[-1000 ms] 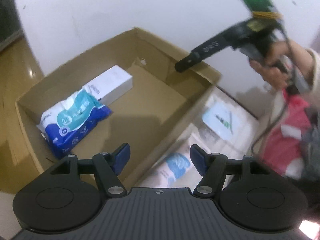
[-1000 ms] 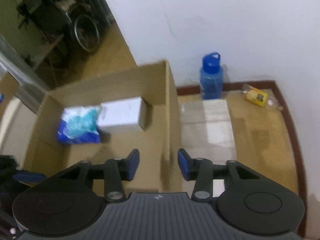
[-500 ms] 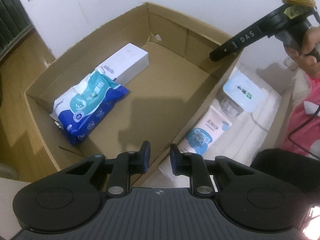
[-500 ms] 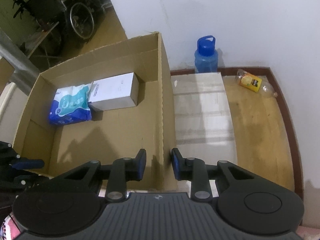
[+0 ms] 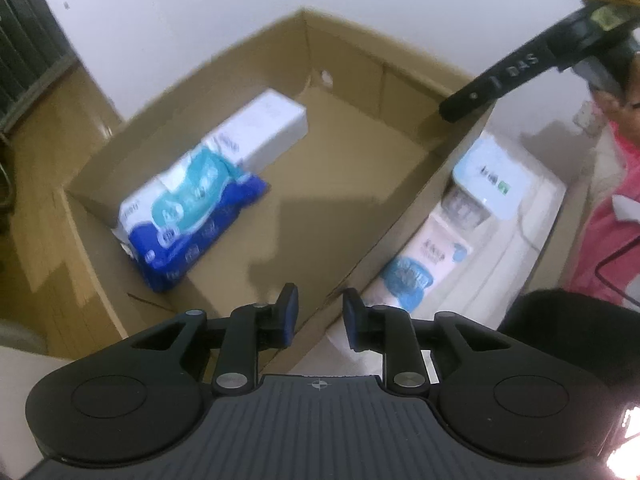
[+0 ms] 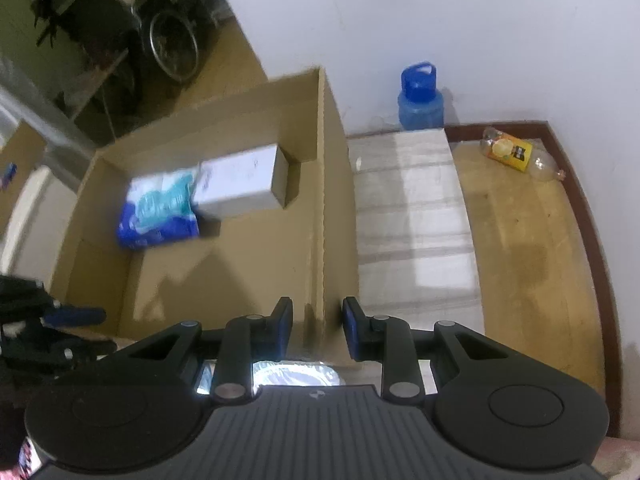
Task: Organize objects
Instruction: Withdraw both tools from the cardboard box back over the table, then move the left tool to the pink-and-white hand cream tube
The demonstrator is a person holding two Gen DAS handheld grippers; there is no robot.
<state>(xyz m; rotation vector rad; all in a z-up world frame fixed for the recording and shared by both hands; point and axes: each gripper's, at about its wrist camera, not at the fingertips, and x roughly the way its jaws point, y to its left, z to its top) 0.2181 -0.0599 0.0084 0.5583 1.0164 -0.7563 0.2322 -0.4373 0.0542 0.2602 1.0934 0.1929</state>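
Hovering left gripper (image 5: 316, 316), right gripper (image 6: 316, 328), both parted, empty | arm reads "DAS" | wipes pack (image 5: 188, 216) print blurred, perhaps unreadable

One cardboard box (image 5: 404, 208), open-topped. Inside it, two items: one blue-and-white wipes pack (image 5: 188, 216) and one white carton (image 5: 266, 128), touching end to end.

Outside the box, on the pale striped surface (image 6: 416, 216): one pink-and-blue wipes pack (image 5: 424, 268) and one light-blue-lidded packet (image 5: 492, 176); a third, smaller item between them is too blurred to count.

On the floor by the wall: one blue water jug (image 6: 420, 100), one clear plastic bottle with a yellow label (image 6: 516, 154), lying down.

One wheelchair (image 6: 160, 36), dim background.
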